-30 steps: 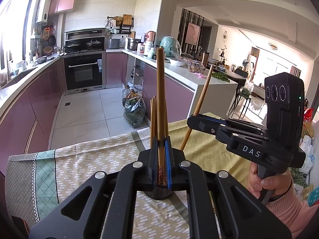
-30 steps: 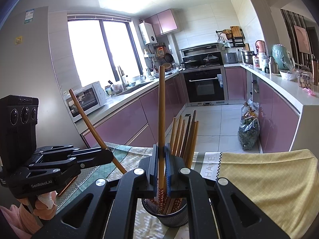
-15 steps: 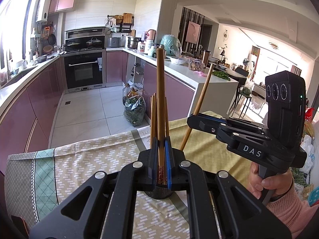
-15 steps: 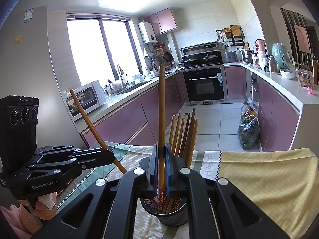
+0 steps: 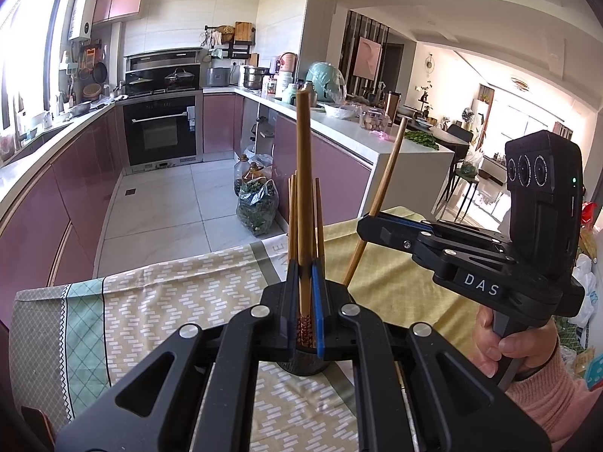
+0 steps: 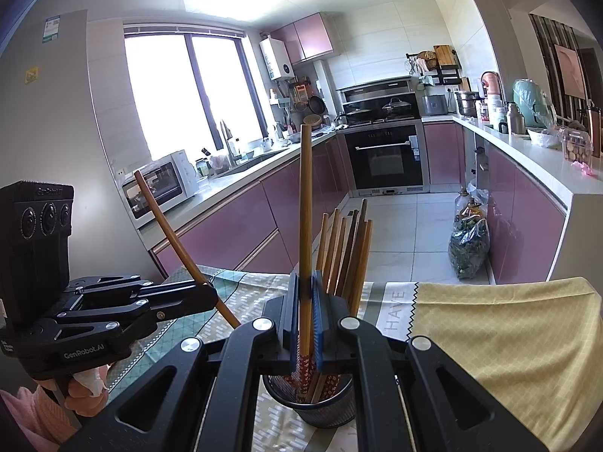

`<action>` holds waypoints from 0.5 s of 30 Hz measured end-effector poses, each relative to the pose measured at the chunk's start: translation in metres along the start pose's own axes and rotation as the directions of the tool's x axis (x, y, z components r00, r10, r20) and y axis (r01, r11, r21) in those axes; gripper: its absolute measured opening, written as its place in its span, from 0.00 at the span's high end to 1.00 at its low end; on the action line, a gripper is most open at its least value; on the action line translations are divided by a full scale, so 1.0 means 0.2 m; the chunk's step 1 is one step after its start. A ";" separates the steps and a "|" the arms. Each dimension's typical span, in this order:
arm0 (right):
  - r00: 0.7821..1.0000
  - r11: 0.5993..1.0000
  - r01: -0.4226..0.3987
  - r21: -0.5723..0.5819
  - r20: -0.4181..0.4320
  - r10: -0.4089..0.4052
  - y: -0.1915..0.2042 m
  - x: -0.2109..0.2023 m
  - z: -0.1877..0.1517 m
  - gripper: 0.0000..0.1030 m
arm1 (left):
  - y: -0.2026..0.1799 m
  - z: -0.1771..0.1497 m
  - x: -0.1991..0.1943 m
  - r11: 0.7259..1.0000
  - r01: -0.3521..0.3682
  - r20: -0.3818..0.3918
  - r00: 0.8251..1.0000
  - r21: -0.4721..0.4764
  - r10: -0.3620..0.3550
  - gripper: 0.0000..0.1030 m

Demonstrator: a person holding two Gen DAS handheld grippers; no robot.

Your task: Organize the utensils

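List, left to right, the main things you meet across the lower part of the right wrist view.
Left gripper → slanted chopstick → held chopstick → chopstick bundle → yellow cloth

Table (image 6: 565,395) under patterned cloths: yellow diamond-print cloth (image 6: 490,339) at right, beige chevron cloth (image 5: 181,301) with green lattice border at left; black mesh holder (image 6: 320,410) stands directly on the cloth

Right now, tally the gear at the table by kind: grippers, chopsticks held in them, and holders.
Grippers: 2 (left gripper, right gripper)
Held chopsticks: 2 (left chopstick, right chopstick)
Mesh holder: 1, with more chopsticks standing inside, not counted
Total: 5
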State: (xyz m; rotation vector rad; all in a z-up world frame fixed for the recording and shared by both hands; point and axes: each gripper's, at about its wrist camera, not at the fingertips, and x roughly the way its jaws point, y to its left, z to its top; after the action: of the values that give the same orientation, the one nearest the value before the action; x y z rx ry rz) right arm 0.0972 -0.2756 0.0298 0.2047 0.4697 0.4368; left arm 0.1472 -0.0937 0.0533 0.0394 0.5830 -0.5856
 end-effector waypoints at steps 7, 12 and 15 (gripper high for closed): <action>1.000 1.000 -0.001 0.003 -0.003 0.001 0.00 0.00 0.00 0.94 | 0.00 0.00 0.01 1.000 -0.001 -0.005 1.000 -0.001 0.001 0.93; 1.000 1.000 0.000 0.003 -0.005 0.000 0.01 0.00 -0.01 0.94 | 0.00 0.01 0.01 1.000 0.000 -0.006 1.000 -0.001 0.000 0.93; 1.000 1.000 0.000 0.004 -0.007 0.000 0.01 0.00 -0.01 0.94 | 0.00 0.01 0.01 1.000 0.000 -0.006 1.000 -0.001 0.000 0.93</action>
State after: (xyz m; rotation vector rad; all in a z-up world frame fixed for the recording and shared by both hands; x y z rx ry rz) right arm 0.0952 -0.2735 0.0283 0.2068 0.4772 0.4367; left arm 0.1497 -0.0952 0.0533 0.0401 0.5897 -0.5855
